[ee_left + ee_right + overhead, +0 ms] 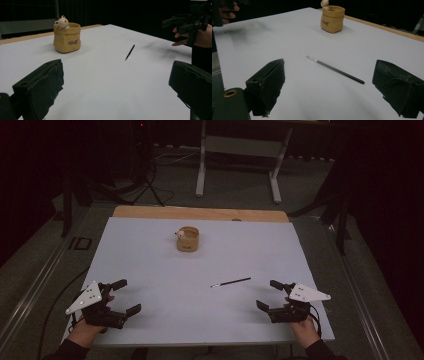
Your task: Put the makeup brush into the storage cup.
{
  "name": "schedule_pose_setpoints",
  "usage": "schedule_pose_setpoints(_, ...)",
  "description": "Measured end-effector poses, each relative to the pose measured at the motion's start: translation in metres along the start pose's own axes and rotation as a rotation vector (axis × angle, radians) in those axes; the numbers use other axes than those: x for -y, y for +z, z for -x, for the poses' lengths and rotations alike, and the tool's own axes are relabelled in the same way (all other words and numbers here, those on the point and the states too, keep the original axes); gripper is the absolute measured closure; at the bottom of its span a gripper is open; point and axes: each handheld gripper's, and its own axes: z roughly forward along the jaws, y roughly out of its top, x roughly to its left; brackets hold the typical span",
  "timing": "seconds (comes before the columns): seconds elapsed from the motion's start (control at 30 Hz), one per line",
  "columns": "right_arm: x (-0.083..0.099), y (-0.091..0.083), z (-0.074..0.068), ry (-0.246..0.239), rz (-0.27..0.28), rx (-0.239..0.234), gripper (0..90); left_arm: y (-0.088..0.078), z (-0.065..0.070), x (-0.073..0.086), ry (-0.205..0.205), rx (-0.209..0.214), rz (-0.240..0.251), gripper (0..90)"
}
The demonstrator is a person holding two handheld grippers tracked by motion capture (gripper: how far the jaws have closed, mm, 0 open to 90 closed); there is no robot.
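Observation:
A tan sack-shaped pot [188, 240] with a small bear figure on its rim stands upright at the far middle of the white table top [150, 265]. A thin black brush [231, 282] lies flat on the near right part. My left gripper [129, 296] is open over the near left corner, empty. My right gripper [267, 294] is open at the near right, just right of the brush and apart from it. In the left gripper view the pot [67, 37] and brush [130, 52] lie beyond the wide-apart jaws. In the right gripper view the brush [335, 70] lies just beyond the jaws, the pot [332, 19] farther off.
A wooden strip [200, 213] edges the table's far side. Beyond it, on the dark floor, stand a white frame's legs [201, 175] and a tripod with cables [147, 180]. The other hand's gripper [186, 21] shows at the upper right of the left gripper view.

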Motion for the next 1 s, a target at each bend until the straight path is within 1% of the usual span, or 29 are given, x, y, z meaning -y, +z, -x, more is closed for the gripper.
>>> schedule_pose_setpoints(0.07,-0.001,0.001,-0.001,-0.013,-0.005,-0.004,10.8,0.000,0.000,0.000,-0.001,-0.001,0.000,0.0)
schedule_pose_setpoints(0.13,-0.002,0.001,0.000,-0.016,-0.013,-0.008,10.8,0.000,0.000,-0.001,-0.001,-0.001,0.001,0.0)
schedule_pose_setpoints(0.27,-0.004,-0.001,0.003,0.006,0.000,-0.007,10.8,-0.001,0.000,-0.001,0.000,-0.005,0.007,0.0)
schedule_pose_setpoints(0.3,-0.006,-0.002,0.006,0.025,0.009,-0.009,10.8,-0.001,0.000,-0.002,0.000,-0.006,0.009,0.0)
schedule_pose_setpoints(0.37,-0.010,-0.004,0.008,0.014,0.011,0.000,10.8,-0.001,0.000,-0.002,0.000,-0.006,0.011,0.0)
schedule_pose_setpoints(0.43,-0.014,-0.006,0.011,0.018,0.014,-0.004,10.9,-0.001,0.000,-0.002,0.002,-0.006,0.011,0.0)
schedule_pose_setpoints(0.47,-0.016,-0.006,0.013,0.014,0.008,-0.007,12.9,-0.001,0.000,-0.002,-0.001,-0.007,0.011,0.0)
schedule_pose_setpoints(0.53,-0.019,-0.006,0.016,-0.007,-0.015,0.005,13.4,-0.001,0.000,-0.002,-0.001,-0.008,0.008,0.0)
schedule_pose_setpoints(0.6,-0.022,-0.006,0.021,-0.001,-0.026,0.001,13.1,-0.001,0.000,-0.002,-0.001,-0.008,0.006,0.0)
schedule_pose_setpoints(0.63,-0.023,-0.006,0.023,-0.010,-0.030,0.008,13.1,-0.001,0.000,-0.002,0.001,-0.008,0.005,0.0)
schedule_pose_setpoints(0.7,-0.027,-0.005,0.026,-0.004,-0.045,-0.014,13.0,-0.001,0.000,-0.002,0.002,-0.006,0.006,0.0)
schedule_pose_setpoints(0.73,-0.028,-0.004,0.027,-0.014,-0.052,-0.011,12.8,-0.001,0.000,-0.002,0.002,-0.007,0.006,0.0)
schedule_pose_setpoints(0.83,-0.032,0.000,0.032,-0.017,-0.081,-0.036,12.9,-0.001,0.000,-0.003,0.002,-0.005,0.009,0.0)
schedule_pose_setpoints(0.9,-0.034,0.004,0.036,-0.011,-0.101,-0.067,13.3,-0.001,0.001,-0.003,0.006,-0.003,0.011,0.0)
schedule_pose_setpoints(1.0,-0.033,0.009,0.040,-0.026,-0.125,-0.068,13.3,-0.001,0.001,-0.003,0.009,0.000,0.011,0.0)
